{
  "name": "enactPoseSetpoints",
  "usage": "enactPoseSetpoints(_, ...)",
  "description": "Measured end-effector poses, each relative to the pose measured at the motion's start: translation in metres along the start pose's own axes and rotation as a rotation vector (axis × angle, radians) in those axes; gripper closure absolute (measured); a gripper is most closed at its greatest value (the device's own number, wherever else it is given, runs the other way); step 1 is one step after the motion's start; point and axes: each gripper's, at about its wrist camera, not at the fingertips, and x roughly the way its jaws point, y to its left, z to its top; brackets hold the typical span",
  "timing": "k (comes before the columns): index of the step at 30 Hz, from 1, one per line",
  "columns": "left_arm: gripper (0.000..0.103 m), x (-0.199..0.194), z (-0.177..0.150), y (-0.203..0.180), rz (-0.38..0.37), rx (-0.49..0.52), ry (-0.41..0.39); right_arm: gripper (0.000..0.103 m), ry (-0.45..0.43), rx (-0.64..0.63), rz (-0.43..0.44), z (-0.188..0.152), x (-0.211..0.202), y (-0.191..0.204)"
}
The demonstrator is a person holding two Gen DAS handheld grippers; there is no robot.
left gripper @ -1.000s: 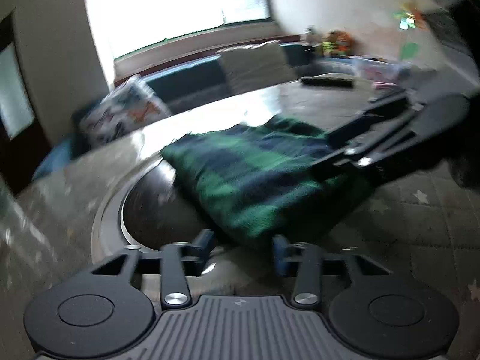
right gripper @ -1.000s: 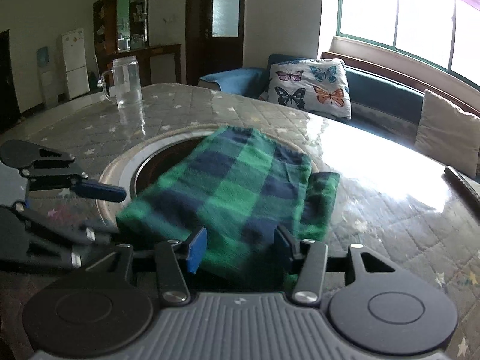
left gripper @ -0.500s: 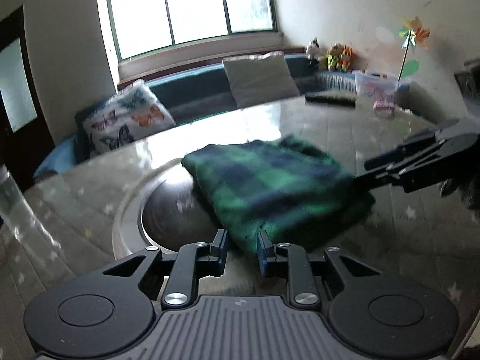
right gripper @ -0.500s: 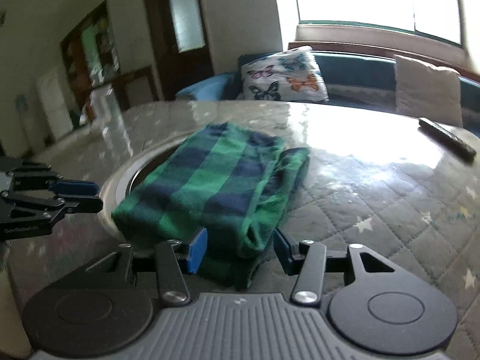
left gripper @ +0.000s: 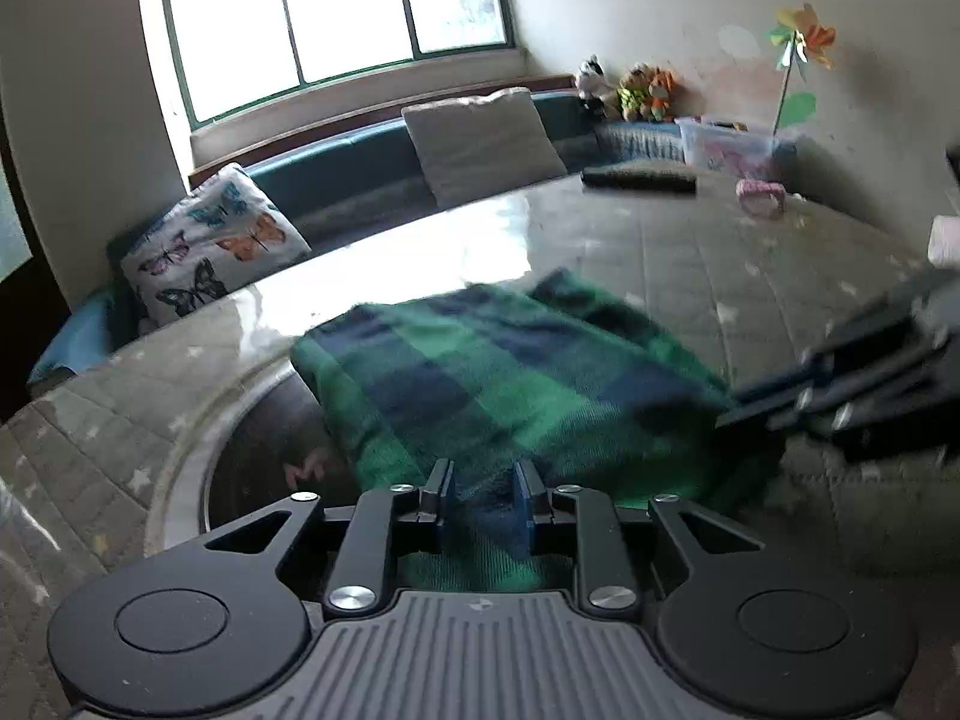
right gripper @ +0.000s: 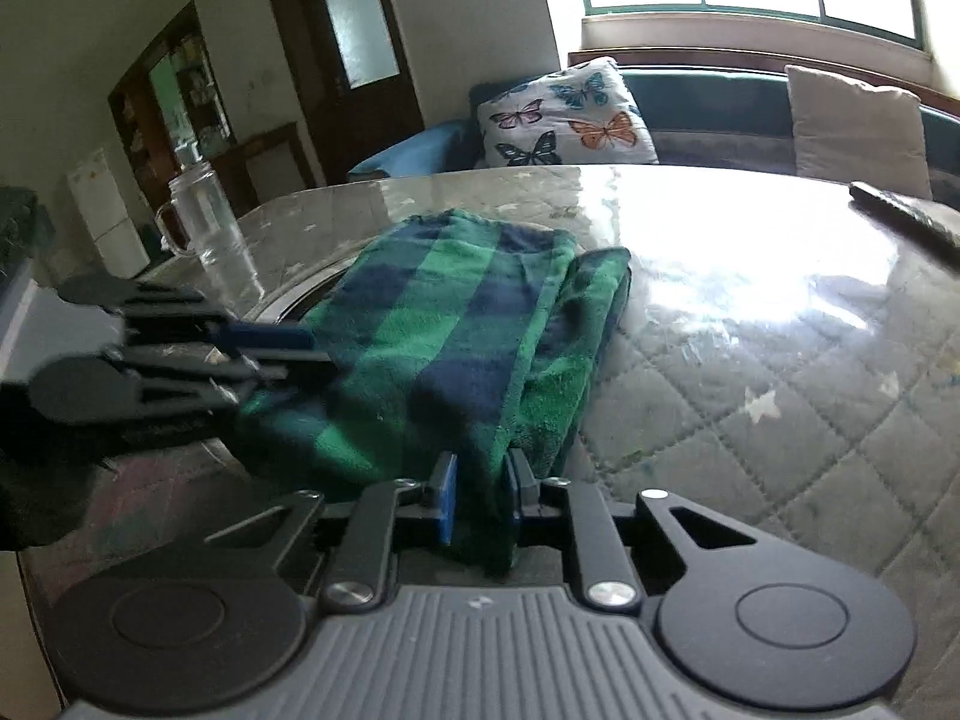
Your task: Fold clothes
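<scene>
Between the right gripper's (right gripper: 480, 498) pads a bunched near edge of the green-and-navy plaid cloth (right gripper: 456, 324) is pinched; its jaws have just been closing onto that fabric. The left gripper (left gripper: 483, 501) is likewise narrowed on the cloth's near edge, beside the right one. From these 2 grips the folded cloth runs away lengthwise across the quilted table (right gripper: 750, 360), partly over the round recess (left gripper: 264, 450). Both hands are equally near, so I judge the next fold goes away from them.

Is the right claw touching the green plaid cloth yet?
Touching. In the right wrist view the right claw has just closed, both pads pinching the near edge of the green plaid cloth.
</scene>
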Motion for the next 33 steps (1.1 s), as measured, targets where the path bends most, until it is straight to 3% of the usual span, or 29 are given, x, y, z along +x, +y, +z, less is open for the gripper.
enactPoseSetpoints(5,0.079,0.001,-0.003,-0.002,-0.012,0.006,-0.003,0.087,-0.052,-0.023,-0.017,0.031,0.007,-0.004)
enactPoseSetpoints(9,0.079,0.003,-0.004,-0.003,-0.019,0.008,0.0,0.087,-0.063,-0.022,-0.033,0.051,0.036,-0.016)
enactPoseSetpoints(14,0.079,0.005,-0.005,-0.002,-0.034,0.005,0.003,0.087,-0.027,-0.005,-0.087,0.058,0.074,-0.037)
enactPoseSetpoints(20,0.077,0.002,-0.001,0.008,-0.063,-0.046,0.0,0.087,-0.048,0.057,-0.112,0.063,0.076,-0.052)
enactPoseSetpoints(28,0.051,-0.011,0.011,0.043,0.001,-0.215,-0.021,0.043,-0.062,0.179,-0.058,0.062,0.056,-0.063)
enactPoseSetpoints(33,0.037,0.002,0.014,0.068,-0.002,-0.366,0.024,0.04,-0.036,0.231,-0.027,0.054,0.057,-0.063)
